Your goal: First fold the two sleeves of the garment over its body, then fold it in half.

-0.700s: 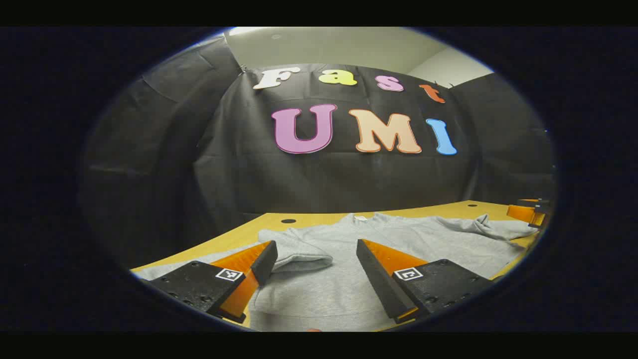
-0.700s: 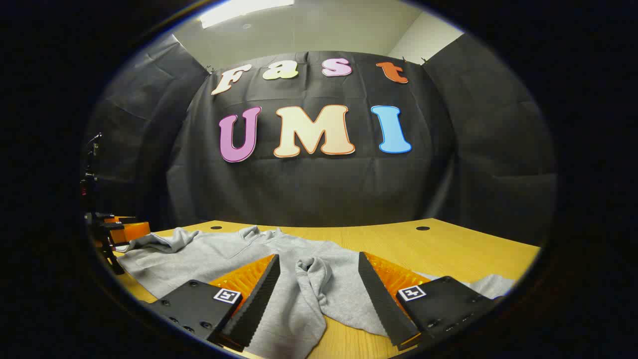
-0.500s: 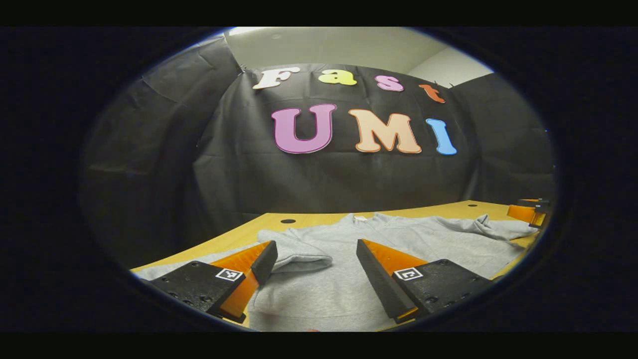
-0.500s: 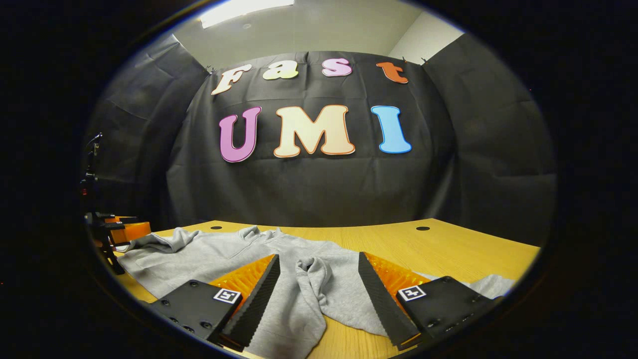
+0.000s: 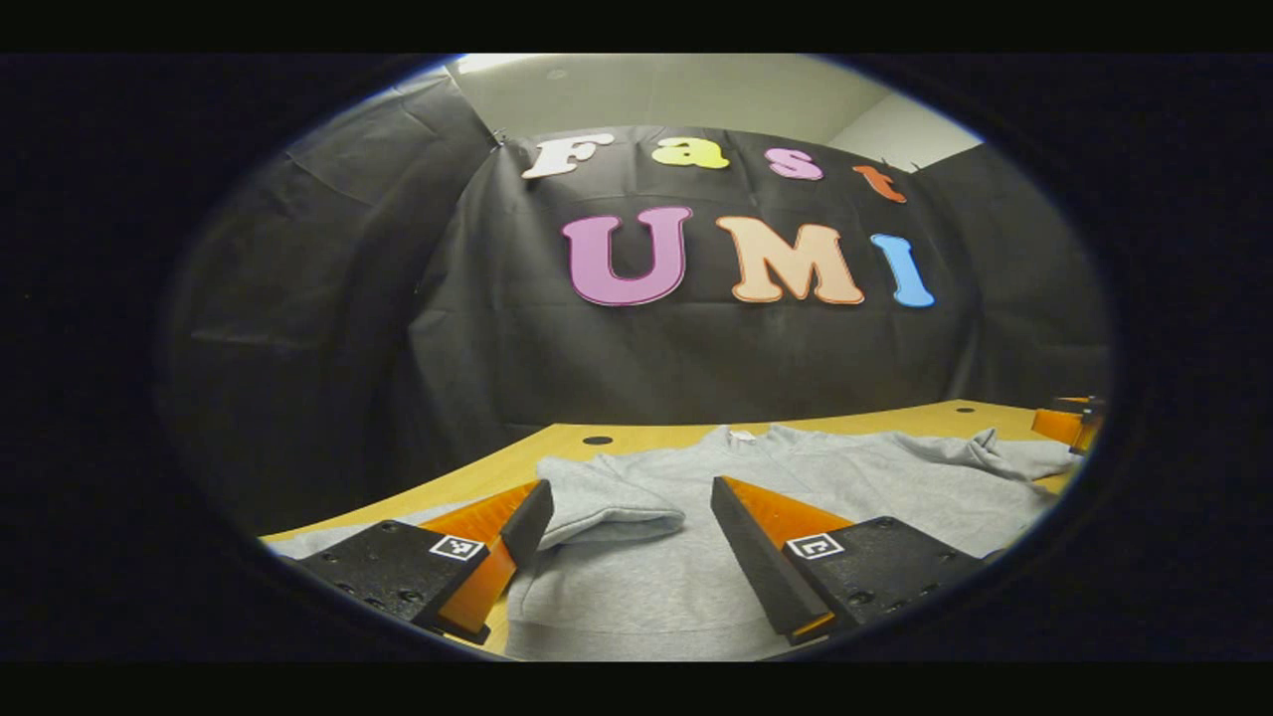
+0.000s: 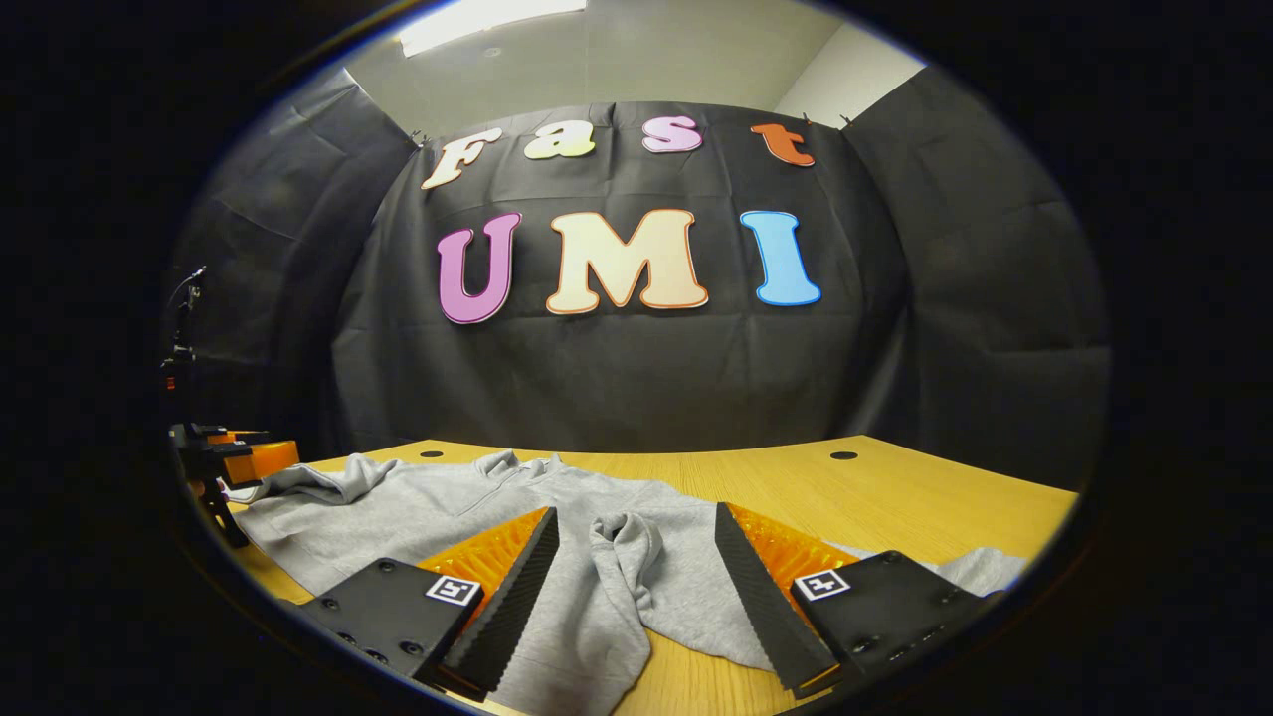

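Here, the left gripper (image 5: 627,532) sits low over the garment (image 5: 796,477), its jaws apart and clamped on nothing. A rounded fold of sleeve (image 5: 612,502) lies between them, nearer the left finger, which seems to touch its edge. The right gripper (image 6: 632,567) is also spread and empty, with a bunched ridge of the other sleeve (image 6: 622,542) lying between its fingers, clear of both.

The garment lies on the table (image 6: 895,497), running ahead of each gripper. From the left gripper, the collar (image 5: 741,435) is straight ahead at the far edge, so the body's long axis likely runs away from the grippers, collar far and hem near. The sleeve-to-sleeve line crosses it, from 1 gripper to the other.

Risks, as I judge them:
1. Closing now could pinch the body layer beneath along with the sleeve, dragging the whole garment.
2. A shallow bite on the rounded fold could slip out on lifting.
3. The right sleeve is crumpled, so it may fold over twisted and leave a lumpy stack for the final halving.
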The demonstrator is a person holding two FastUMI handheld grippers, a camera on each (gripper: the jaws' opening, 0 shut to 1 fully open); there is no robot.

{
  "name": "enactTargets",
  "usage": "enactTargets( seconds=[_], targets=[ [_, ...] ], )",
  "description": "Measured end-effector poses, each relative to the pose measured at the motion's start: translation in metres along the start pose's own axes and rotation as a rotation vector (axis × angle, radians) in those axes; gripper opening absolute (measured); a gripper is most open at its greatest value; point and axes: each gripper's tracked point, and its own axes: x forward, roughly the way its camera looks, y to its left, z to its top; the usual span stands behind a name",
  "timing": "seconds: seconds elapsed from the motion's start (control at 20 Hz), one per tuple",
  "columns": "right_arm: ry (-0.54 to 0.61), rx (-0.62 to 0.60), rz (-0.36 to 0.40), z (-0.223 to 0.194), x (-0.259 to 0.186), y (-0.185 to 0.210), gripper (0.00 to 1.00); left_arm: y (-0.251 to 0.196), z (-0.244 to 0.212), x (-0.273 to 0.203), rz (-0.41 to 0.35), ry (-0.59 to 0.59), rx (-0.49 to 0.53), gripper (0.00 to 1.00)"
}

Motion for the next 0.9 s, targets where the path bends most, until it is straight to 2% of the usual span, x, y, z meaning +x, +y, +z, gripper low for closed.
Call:
enactTargets(
  seconds=[0.3, 0.45, 0.6, 0.8, 0.9],
  targets=[
    [0.0, 0.001, -0.005, 0.0, 0.001, -0.001, 0.98, 0.0, -0.001, 0.001, 0.001, -0.001, -0.001, 0.94],
    [0.118, 0.006, 0.012, -0.018, 0.0, -0.007, 0.98, 0.001, 0.0, 0.001, 0.002, 0.0, 0.0, 0.94],
    [0.15, -0.009, -0.063, 0.005, -0.025, -0.06, 0.98, 0.002, -0.001, 0.0, 0.006, 0.001, 0.001, 0.93],
    [0.251, 0.141, -0.207, 0.015, -0.071, -0.14, 0.98, 0.003, 0.0, 0.001, 0.009, 0.001, 0.001, 0.93],
    [0.291, 0.156, -0.303, 0.009, -0.09, -0.179, 0.97, 0.004, -0.002, 0.002, 0.013, 0.002, 0.003, 0.93]
  ],
)
